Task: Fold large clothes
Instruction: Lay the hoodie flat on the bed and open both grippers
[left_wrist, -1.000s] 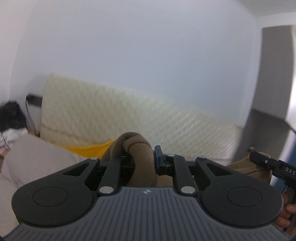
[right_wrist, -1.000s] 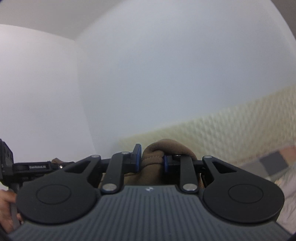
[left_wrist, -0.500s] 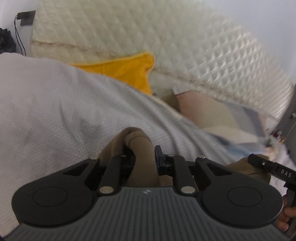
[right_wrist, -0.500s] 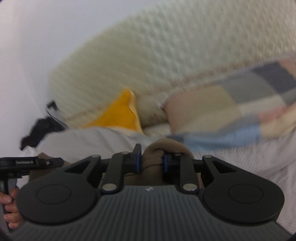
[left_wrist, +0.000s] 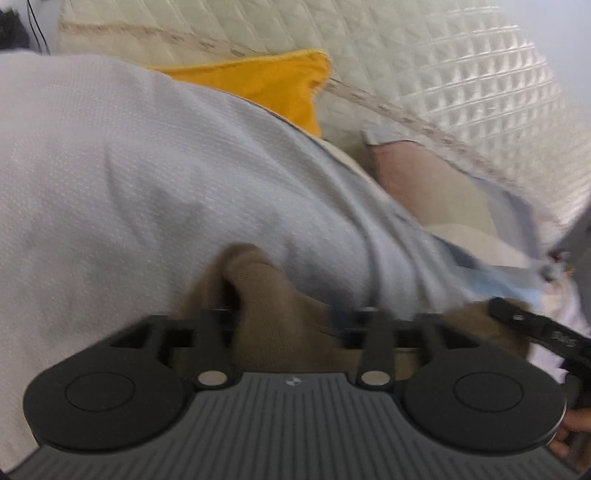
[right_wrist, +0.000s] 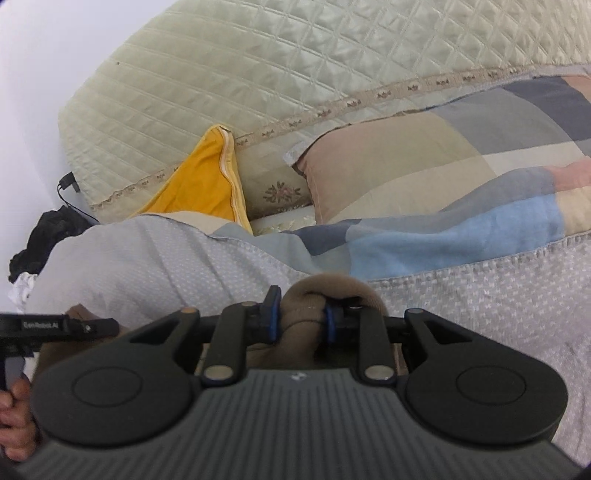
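Note:
A brown knitted garment (left_wrist: 255, 273) bunches up between the fingers of my left gripper (left_wrist: 282, 315), whose jaws are opening; its blurred fingers stand wide and no longer pinch the cloth. Low over the grey-white bedspread (left_wrist: 129, 166), the garment runs right to the other gripper's tip (left_wrist: 517, 321). In the right wrist view, my right gripper (right_wrist: 300, 314) has its blue pads (right_wrist: 273, 314) pressed on a fold of the brown garment (right_wrist: 332, 291), the jaws just starting to open. The left gripper's finger (right_wrist: 74, 325) shows at the left edge.
A yellow pillow (right_wrist: 207, 177) and a patchwork pillow (right_wrist: 443, 166) lean on the quilted cream headboard (right_wrist: 258, 66). A black bundle with a cable (right_wrist: 48, 229) lies at the far left by the wall. A hand (right_wrist: 14, 417) grips the left tool.
Both grippers swung down from facing the wall to just above the bed, carrying the brown garment. The left jaws have spread apart off the cloth; the right pads still clamp it.

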